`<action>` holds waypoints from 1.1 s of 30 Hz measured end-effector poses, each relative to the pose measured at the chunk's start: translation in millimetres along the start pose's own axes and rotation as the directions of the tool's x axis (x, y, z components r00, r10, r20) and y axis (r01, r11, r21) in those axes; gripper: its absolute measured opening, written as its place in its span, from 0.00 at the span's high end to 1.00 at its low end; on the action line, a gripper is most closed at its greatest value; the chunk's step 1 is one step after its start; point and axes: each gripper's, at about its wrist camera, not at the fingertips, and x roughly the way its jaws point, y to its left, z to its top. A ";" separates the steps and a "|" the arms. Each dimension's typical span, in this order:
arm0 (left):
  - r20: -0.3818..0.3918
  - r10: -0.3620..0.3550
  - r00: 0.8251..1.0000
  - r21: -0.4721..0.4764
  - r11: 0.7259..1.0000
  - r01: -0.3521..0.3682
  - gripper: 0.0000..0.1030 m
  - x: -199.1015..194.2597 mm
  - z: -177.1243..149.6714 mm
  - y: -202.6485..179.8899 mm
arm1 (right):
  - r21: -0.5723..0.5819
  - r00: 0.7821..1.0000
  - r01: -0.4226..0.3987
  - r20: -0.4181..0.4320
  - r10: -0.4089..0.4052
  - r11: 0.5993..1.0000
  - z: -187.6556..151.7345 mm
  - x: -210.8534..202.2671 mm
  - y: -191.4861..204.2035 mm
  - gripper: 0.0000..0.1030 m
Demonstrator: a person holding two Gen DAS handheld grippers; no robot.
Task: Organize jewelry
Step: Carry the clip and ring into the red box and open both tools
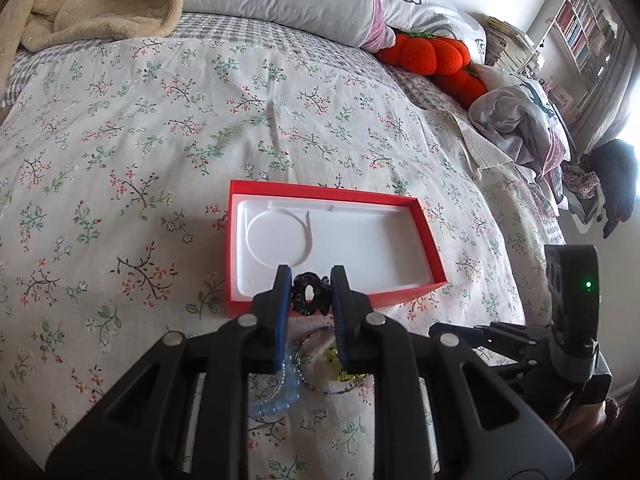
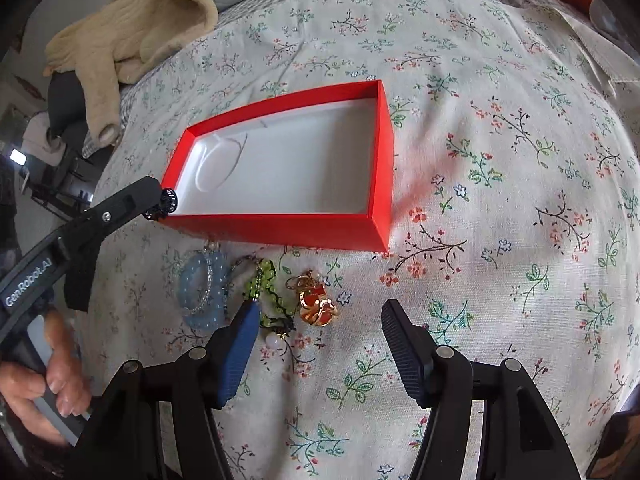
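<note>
Clamped in the left claw [image 1: 307, 289], the black beaded piece [image 1: 308, 294] hung over the red box [image 1: 404, 294]'s near rim, best eased further inward before release, while the right claw [image 2: 316, 322] gaped empty near the bed's remaining jewelry [image 2: 256, 292].

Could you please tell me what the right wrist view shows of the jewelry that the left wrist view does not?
Only the right wrist view shows the gold and orange piece lying on the bedspread, and the right gripper open above it. Only the left wrist view shows the left gripper head-on, shut on the black bracelet. Both show the red box with nothing yet in it, the blue bead bracelet and the green bead piece.
</note>
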 end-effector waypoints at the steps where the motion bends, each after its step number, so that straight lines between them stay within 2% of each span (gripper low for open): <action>1: -0.001 -0.001 1.000 0.002 1.000 0.001 0.79 -1.3 -1.3 -0.1 | 0.003 1.000 0.004 -0.004 -0.004 1.000 -0.1 3.6 0.5 0.38; 3: -0.003 0.000 1.000 0.003 1.000 0.000 0.79 -2.3 -2.9 -0.3 | 0.009 1.000 0.010 -0.012 -0.010 1.000 0.1 11.0 1.2 0.40; 4: -0.005 -0.001 1.000 0.003 1.000 0.001 0.79 -2.3 -3.5 0.0 | 0.013 1.000 0.012 -0.015 -0.012 1.000 1.3 14.6 1.1 0.45; 6: -0.007 -0.001 1.000 -0.002 1.000 0.001 0.79 -2.3 -4.3 1.9 | 0.018 0.999 0.022 -0.025 -0.022 1.000 2.3 22.4 0.9 0.56; 7: -0.009 -0.002 1.000 -0.005 1.000 0.002 0.79 -1.9 -4.8 2.8 | 0.016 0.999 0.033 -0.025 -0.032 0.999 2.5 25.2 0.5 0.68; 8: -0.011 -0.002 1.000 -0.008 1.000 0.002 0.79 -1.8 -5.1 3.9 | 0.013 0.999 0.039 -0.020 -0.039 0.999 2.9 26.1 -0.3 0.74; 15: -0.003 -0.015 1.000 -0.016 1.000 0.015 0.79 -4.1 -3.9 6.3 | 0.010 1.000 -0.019 0.017 0.019 1.000 -1.6 -1.8 1.2 0.74; 21: 0.017 -0.017 1.000 -0.026 1.000 0.017 0.79 -1.2 1.8 10.2 | -0.003 0.984 -0.096 0.150 0.096 0.995 0.4 -43.1 5.5 0.74; 26: 0.045 -0.002 0.999 -0.015 1.000 0.003 0.79 9.3 7.3 11.2 | 0.012 0.969 -0.084 0.232 0.079 0.996 14.5 -50.0 2.4 0.74; 33: 0.069 0.027 0.997 0.023 0.999 -0.029 0.79 27.2 12.4 7.7 | 0.002 0.963 -0.056 0.265 0.053 0.998 32.5 -32.4 2.5 0.74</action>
